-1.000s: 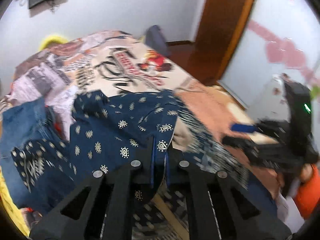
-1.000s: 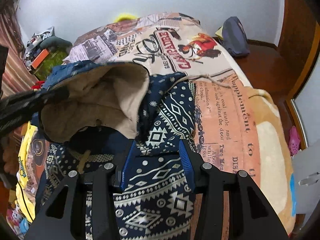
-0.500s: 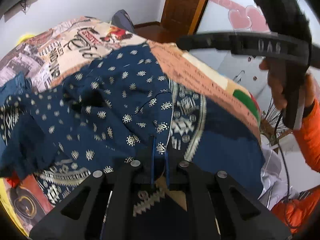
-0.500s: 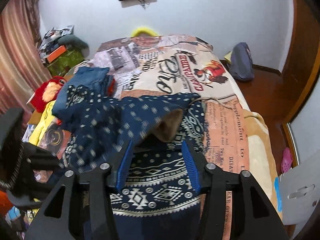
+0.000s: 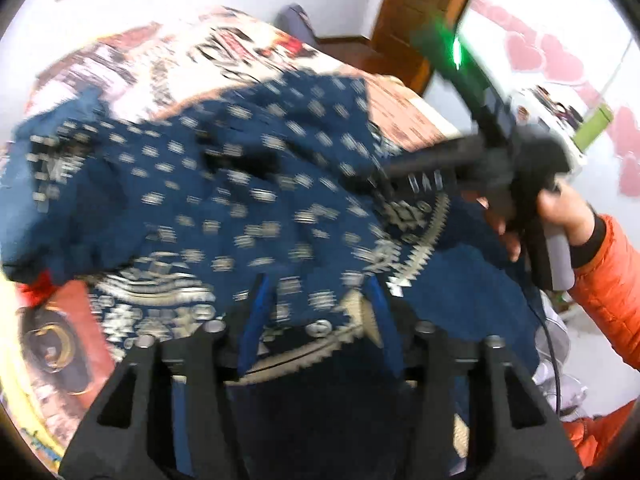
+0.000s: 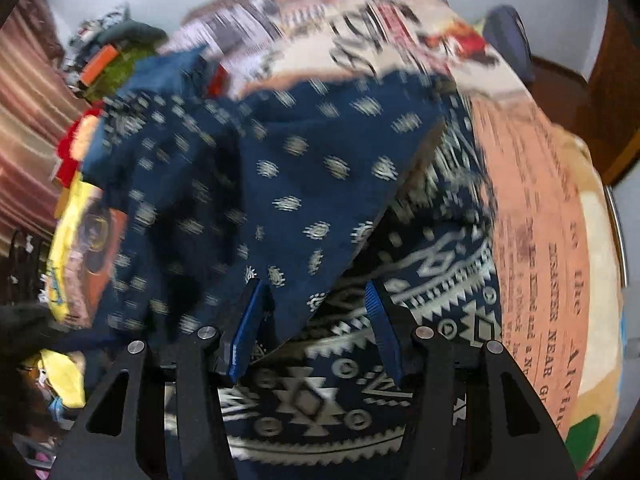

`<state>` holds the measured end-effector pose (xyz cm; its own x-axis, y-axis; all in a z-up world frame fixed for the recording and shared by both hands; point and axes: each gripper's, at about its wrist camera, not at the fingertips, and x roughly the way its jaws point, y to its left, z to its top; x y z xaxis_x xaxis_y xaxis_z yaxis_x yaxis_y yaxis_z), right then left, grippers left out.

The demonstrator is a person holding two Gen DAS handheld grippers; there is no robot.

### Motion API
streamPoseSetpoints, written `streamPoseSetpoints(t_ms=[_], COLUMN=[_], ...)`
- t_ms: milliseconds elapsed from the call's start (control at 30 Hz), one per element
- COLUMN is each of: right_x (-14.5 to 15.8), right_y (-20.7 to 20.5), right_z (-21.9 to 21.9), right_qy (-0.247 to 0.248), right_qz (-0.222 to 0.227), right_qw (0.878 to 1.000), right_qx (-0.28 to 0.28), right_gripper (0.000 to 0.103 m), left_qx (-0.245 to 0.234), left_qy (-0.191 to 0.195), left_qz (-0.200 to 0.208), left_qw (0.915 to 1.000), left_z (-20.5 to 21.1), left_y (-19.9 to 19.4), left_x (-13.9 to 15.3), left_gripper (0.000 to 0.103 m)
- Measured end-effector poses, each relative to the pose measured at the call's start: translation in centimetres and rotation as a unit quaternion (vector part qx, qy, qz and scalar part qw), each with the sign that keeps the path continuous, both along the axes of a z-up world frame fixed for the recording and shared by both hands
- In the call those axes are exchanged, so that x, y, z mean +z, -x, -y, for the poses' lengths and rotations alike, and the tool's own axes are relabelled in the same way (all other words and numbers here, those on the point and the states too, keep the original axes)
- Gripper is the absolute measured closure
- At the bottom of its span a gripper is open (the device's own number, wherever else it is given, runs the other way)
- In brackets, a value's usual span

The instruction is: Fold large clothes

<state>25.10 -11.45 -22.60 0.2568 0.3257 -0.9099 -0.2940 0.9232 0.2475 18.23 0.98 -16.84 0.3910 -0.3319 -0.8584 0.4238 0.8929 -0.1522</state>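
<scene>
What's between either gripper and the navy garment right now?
Nothing visible. The navy garment lies directly ahead of both the left gripper and the right gripper, its folded edge reaching between each one's open jaws, no other item in between.

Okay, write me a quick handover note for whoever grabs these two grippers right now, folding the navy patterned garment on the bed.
Left gripper: jaws apart, navy garment lying between the fingers, nothing pinched.
Right gripper: open too, hovering low over the cloth with the dotted flap's edge between its fingers.
Garment: on the printed bedspread, dotted flap lying over the banded panel; edges are lumpy. Both views are motion-blurred.
Done: one fold appears laid across.
Left: probably smooth it, then fold again. Jeans and other clothes wait at the far left side.
</scene>
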Motion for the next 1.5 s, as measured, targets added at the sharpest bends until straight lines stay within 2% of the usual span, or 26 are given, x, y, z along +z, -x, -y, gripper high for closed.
streamPoseSetpoints(t_ms=[100,200,300,367,433,567,667,767,867,933,1033,1067,1133,1233,1333,1500], right_x=[-0.9,-0.6,0.3,1.7,3.1,5.7,5.9,4.6,1.6,-0.8,-3.4,-3.9,-3.7,-3.4,-2.8,-0.8], right_y=[0.5,0.9,1.2,1.4,1.6,0.2,-1.9,-3.8,-5.2,-5.7,-5.6,-5.4,-4.9,-4.0,-2.6,-0.8], right_z=[1.1,1.9,2.5,2.7,3.0,3.3,3.0,2.8,3.0,3.0,3.2,3.6,4.4,5.5,6.2,6.9], right_qy=[-0.004,-0.008,-0.011,-0.009,-0.009,-0.017,-0.016,-0.027,-0.051,-0.049,-0.029,-0.038,-0.052,-0.066,-0.062,-0.043], right_qz=[-0.004,-0.003,0.0,0.022,0.047,0.094,0.108,0.094,0.04,0.003,-0.028,-0.029,-0.029,-0.033,-0.025,-0.008], right_qw=[1.0,1.0,1.0,1.0,0.999,0.995,0.993,0.994,0.997,0.998,0.999,0.998,0.997,0.996,0.996,0.997], right_qx=[0.001,-0.002,-0.009,-0.009,-0.012,-0.023,-0.035,-0.051,-0.048,-0.045,-0.036,-0.034,-0.039,-0.055,-0.064,-0.067], right_gripper=[0.054,0.053,0.053,0.053,0.053,0.053,0.051,0.05,0.05,0.05,0.05,0.05,0.05,0.05,0.05,0.05], left_qx=[0.021,0.061,0.122,0.157,0.173,0.181,0.18,0.183,0.185,0.186,0.202,0.209,0.218,0.234,0.244,0.24], left_qy=[-0.011,-0.029,-0.043,-0.036,-0.026,-0.033,-0.031,-0.037,-0.058,-0.057,-0.05,-0.052,-0.052,-0.029,-0.021,-0.019], left_qz=[0.036,0.055,0.03,0.013,0.005,0.002,-0.005,-0.01,-0.019,-0.021,-0.012,-0.013,-0.02,-0.03,-0.035,-0.034], left_qw=[0.9991,0.9962,0.9911,0.9868,0.9846,0.983,0.9832,0.9823,0.9809,0.9808,0.9779,0.9765,0.9744,0.9714,0.969,0.97], left_z=[-1.6,-3.8,-6.2,-7.8,-8.6,-8.7,-8.3,-8.1,-8.0,-8.2,-9.3,-9.7,-10.4,-11.4,-12.1,-13.1], left_y=[-0.1,-1.7,-4.0,-5.6,-6.5,-8.2,-9.6,-10.6,-11.1,-11.1,-10.7,-10.6,-10.3,-9.5,-8.7,-6.5], left_x=[1.6,1.9,0.5,-0.6,-1.3,-2.6,-3.7,-4.8,-6.4,-7.3,-7.9,-8.2,-8.7,-8.8,-8.4,-6.9], left_gripper=[0.037,0.033,0.033,0.033,0.033,0.033,0.033,0.033,0.033,0.033,0.022,0.02,0.019,0.019,0.019,0.019])
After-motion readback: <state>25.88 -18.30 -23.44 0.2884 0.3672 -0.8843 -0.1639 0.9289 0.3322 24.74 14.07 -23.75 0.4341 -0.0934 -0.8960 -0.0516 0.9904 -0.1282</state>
